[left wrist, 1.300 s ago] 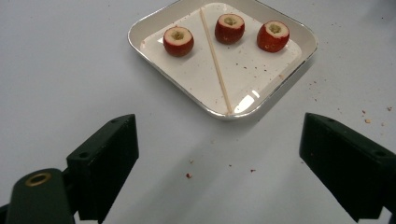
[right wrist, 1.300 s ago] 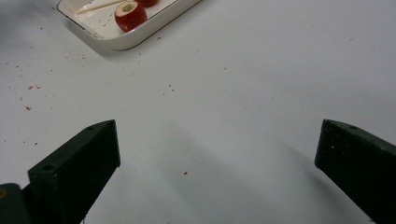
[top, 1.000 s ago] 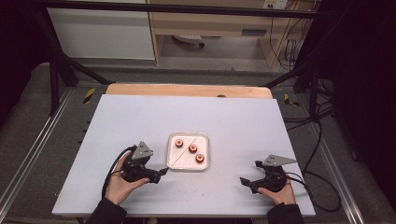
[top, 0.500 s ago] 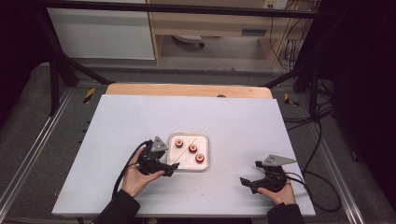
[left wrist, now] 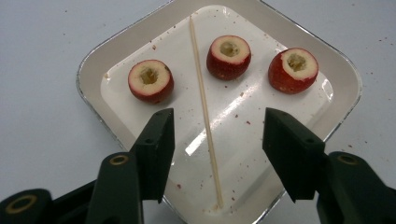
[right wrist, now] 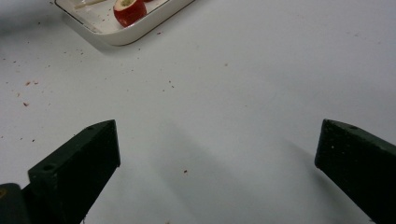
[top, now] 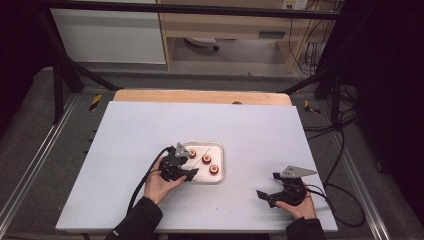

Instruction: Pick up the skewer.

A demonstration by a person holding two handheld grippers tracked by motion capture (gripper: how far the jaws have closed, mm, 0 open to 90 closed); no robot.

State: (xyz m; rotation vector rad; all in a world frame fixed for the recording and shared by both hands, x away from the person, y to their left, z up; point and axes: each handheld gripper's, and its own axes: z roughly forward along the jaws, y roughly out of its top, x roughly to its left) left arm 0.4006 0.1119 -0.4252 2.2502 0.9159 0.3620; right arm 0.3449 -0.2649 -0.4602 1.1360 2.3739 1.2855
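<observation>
From the high view, the left hand-held gripper (top: 186, 172) hangs over the near left edge of the white tray (top: 220, 176) in the middle of the counter (top: 125, 135), while the right hand-held gripper (top: 267, 196) rests well apart near the counter's front right. Three cored red fruits sit in the tray; nothing looks lifted yet, so I'd judge the work barely begun.

In the left gripper view, the thin wooden skewer (left wrist: 203, 107) lies flat on the tray floor between the two black jaws, which have just been closing toward it but are not yet touching it: the left hand-held gripper is unclenched, holding nothing. Beyond lie one fruit (left wrist: 150, 80) left of the skewer, a second (left wrist: 229, 50) just to its right and a third (left wrist: 293, 64) farther right. All are clear of the jaws, so only the tray's raised rim could hinder picking up the flat stick.

In the right gripper view, the right hand-held gripper stands wide apart over bare, crumb-speckled counter, gripping nothing, with the tray's corner (right wrist: 121, 37) far ahead.
</observation>
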